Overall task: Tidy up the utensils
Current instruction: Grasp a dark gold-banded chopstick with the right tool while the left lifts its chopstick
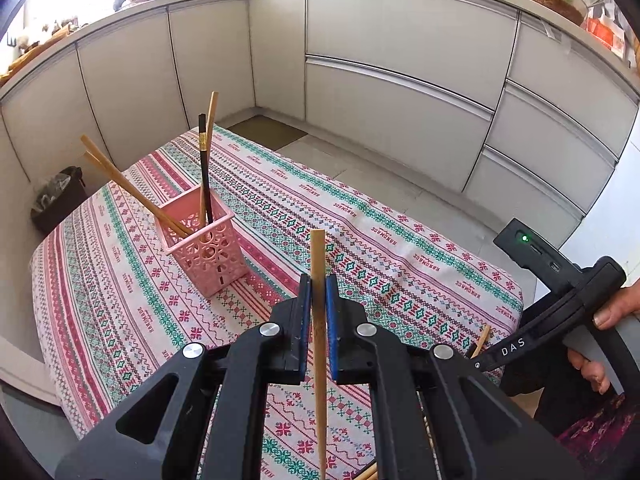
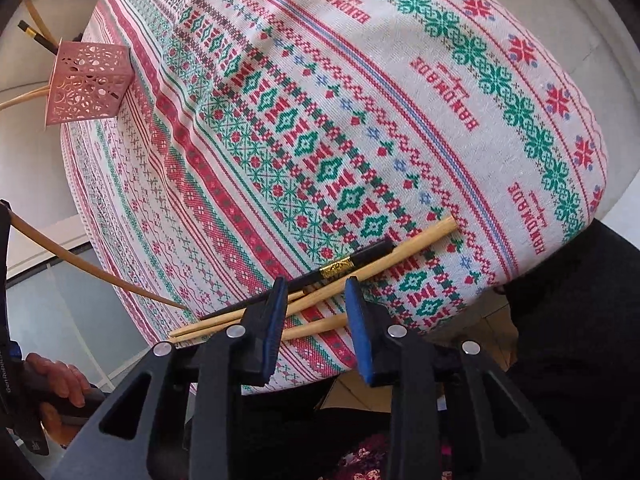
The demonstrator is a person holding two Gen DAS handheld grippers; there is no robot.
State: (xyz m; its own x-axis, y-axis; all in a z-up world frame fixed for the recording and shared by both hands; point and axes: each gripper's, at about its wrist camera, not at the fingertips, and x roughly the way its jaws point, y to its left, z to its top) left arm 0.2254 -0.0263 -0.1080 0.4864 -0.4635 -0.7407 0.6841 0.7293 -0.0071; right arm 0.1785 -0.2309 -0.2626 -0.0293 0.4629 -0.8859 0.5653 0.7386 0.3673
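My left gripper [image 1: 318,280] is shut on a wooden chopstick [image 1: 319,320], held upright above the table, right of the pink perforated holder [image 1: 206,246]. The holder has two wooden chopsticks leaning left, plus a black chopstick [image 1: 205,172] and another wooden one standing. My right gripper [image 2: 316,284] is open, its fingers astride a pile of wooden chopsticks [image 2: 400,254] and one black gold-banded chopstick [image 2: 352,264] lying at the table's near edge. The holder also shows far left in the right wrist view [image 2: 86,84].
The table carries a patterned pink, green and white cloth [image 1: 360,232]. Grey kitchen cabinets [image 1: 400,80] stand behind. A black bin [image 1: 60,200] sits on the floor left of the table. The person's dark clothes are at the table's near edge [image 2: 560,320].
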